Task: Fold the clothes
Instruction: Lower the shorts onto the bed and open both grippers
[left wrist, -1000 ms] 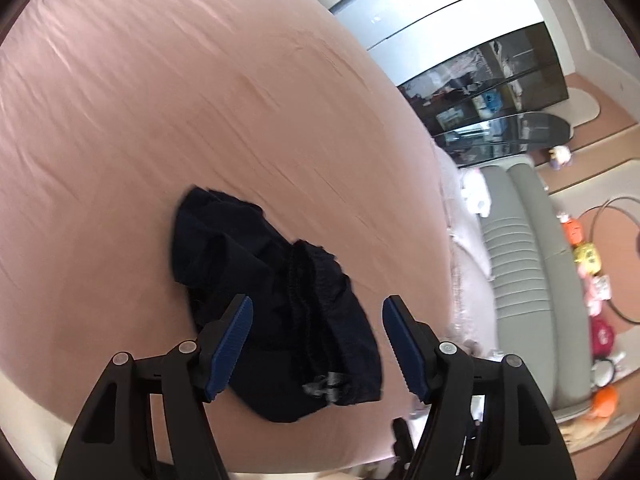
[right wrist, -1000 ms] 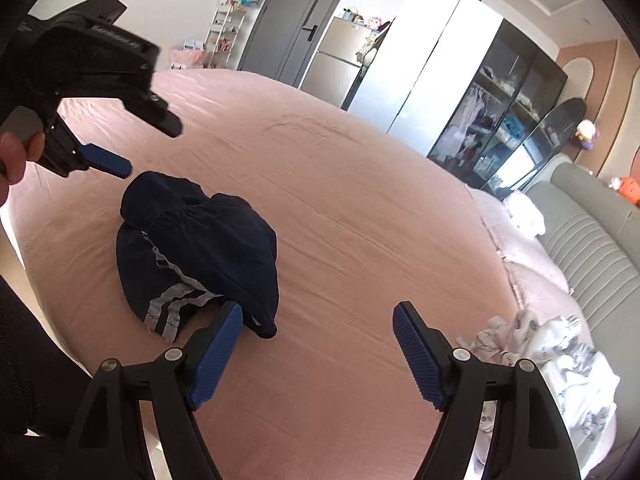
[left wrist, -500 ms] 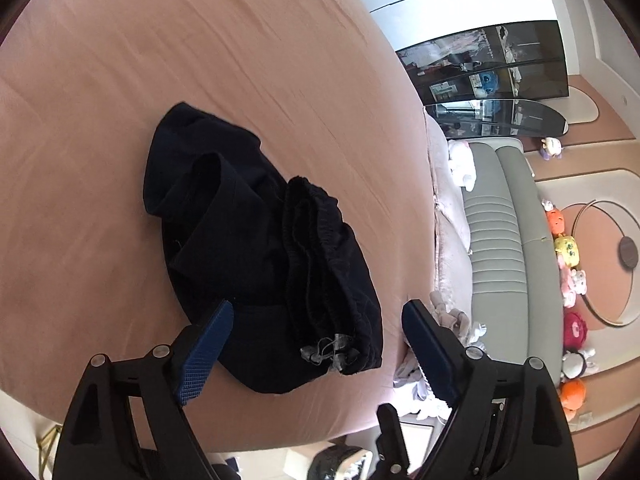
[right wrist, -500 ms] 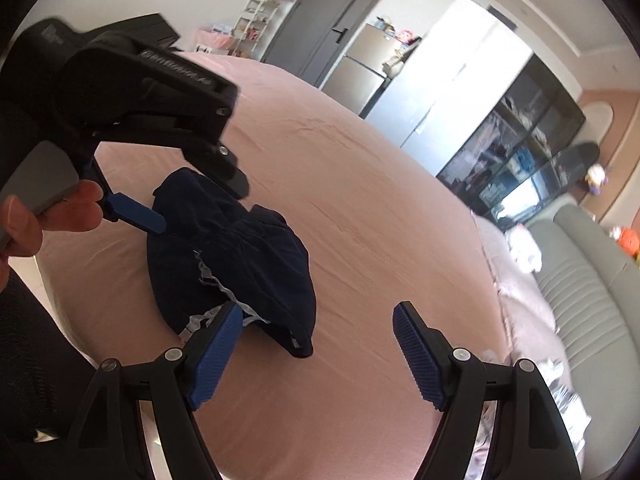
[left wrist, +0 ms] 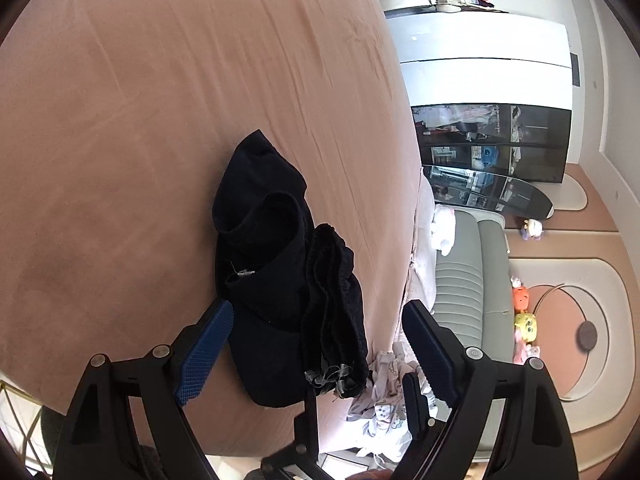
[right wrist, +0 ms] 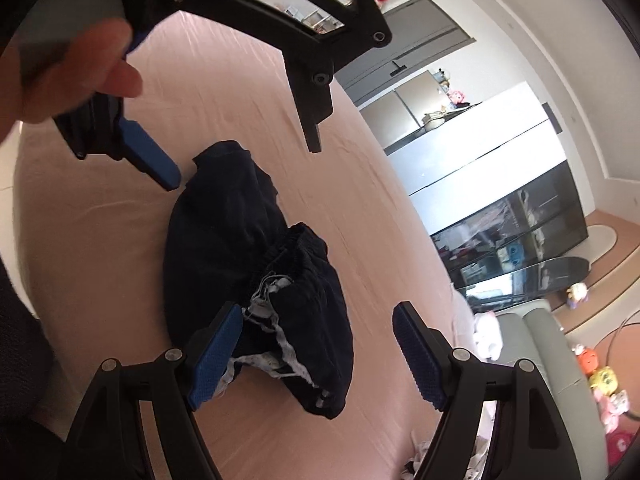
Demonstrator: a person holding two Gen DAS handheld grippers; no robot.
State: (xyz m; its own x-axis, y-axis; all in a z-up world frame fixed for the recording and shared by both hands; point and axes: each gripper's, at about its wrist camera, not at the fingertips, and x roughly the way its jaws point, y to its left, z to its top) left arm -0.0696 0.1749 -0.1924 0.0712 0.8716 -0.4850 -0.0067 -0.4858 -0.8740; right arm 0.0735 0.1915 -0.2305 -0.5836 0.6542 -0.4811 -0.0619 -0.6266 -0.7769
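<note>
Pink sheets cover the bed (left wrist: 160,120) that fills both views, with a dark glass wardrobe (left wrist: 492,144) and a grey sofa (left wrist: 460,292) beyond its far edge. On the bed lies a crumpled pair of dark navy shorts (left wrist: 280,280), its elastic waistband bunched on the side nearer the sofa and a silvery drawstring showing. A heap of pale clothes (left wrist: 384,404) sits past the shorts, toward the sofa. The left claw (left wrist: 316,340) hangs spread wide over the near part of the shorts, holding nothing. The right claw (right wrist: 316,344) is likewise wide apart and empty above the white-striped end of the shorts (right wrist: 256,280). From the right wrist, a hand (right wrist: 60,72) grips the left tool above the shorts.
</note>
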